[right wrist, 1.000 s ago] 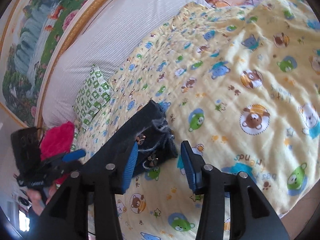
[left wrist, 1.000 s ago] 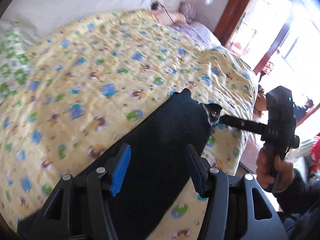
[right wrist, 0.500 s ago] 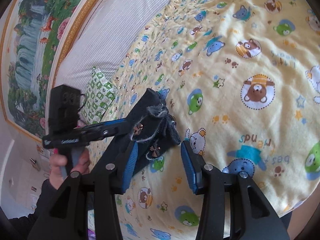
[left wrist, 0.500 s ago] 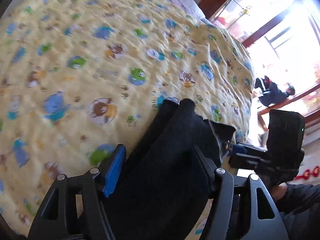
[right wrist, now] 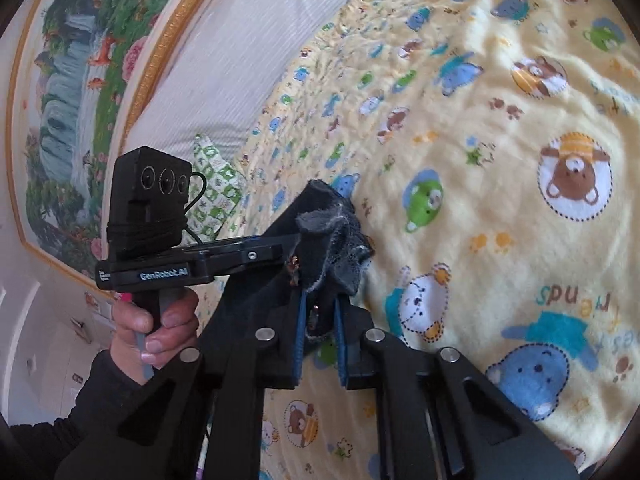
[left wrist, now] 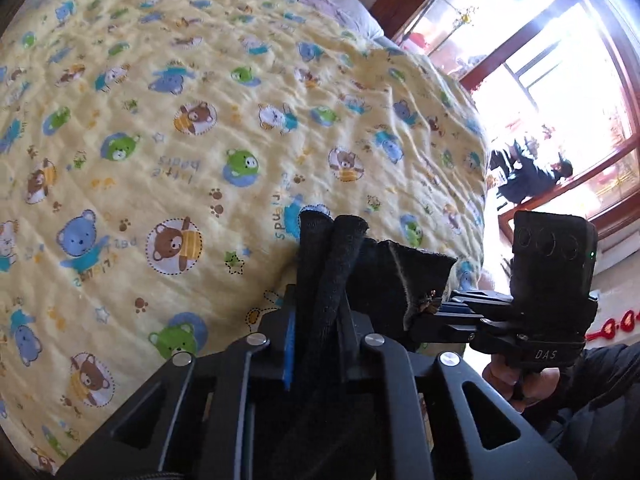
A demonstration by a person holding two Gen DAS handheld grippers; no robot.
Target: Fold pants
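The black pants (left wrist: 344,264) are bunched in folds at the near edge of the bed. My left gripper (left wrist: 320,320) is shut on a thick fold of them. My right gripper (right wrist: 320,320) is shut on the frayed waistband end with small metal studs (right wrist: 332,240). In the left wrist view the right gripper (left wrist: 436,314) comes in from the right and pinches the same bundle. In the right wrist view the left gripper (right wrist: 280,254) comes in from the left. The two grippers hold the pants close together, lifted slightly off the bed.
The bed is covered by a yellow quilt (left wrist: 180,128) with bear prints. A green patterned pillow (right wrist: 216,188) lies by the white headboard (right wrist: 240,60). A framed painting (right wrist: 80,80) hangs on the wall. A wood-framed window (left wrist: 560,100) is beyond the bed's far side.
Both grippers were open around the pants and have closed on them. They have drawn together, bunching the cloth between them at the bed's edge.
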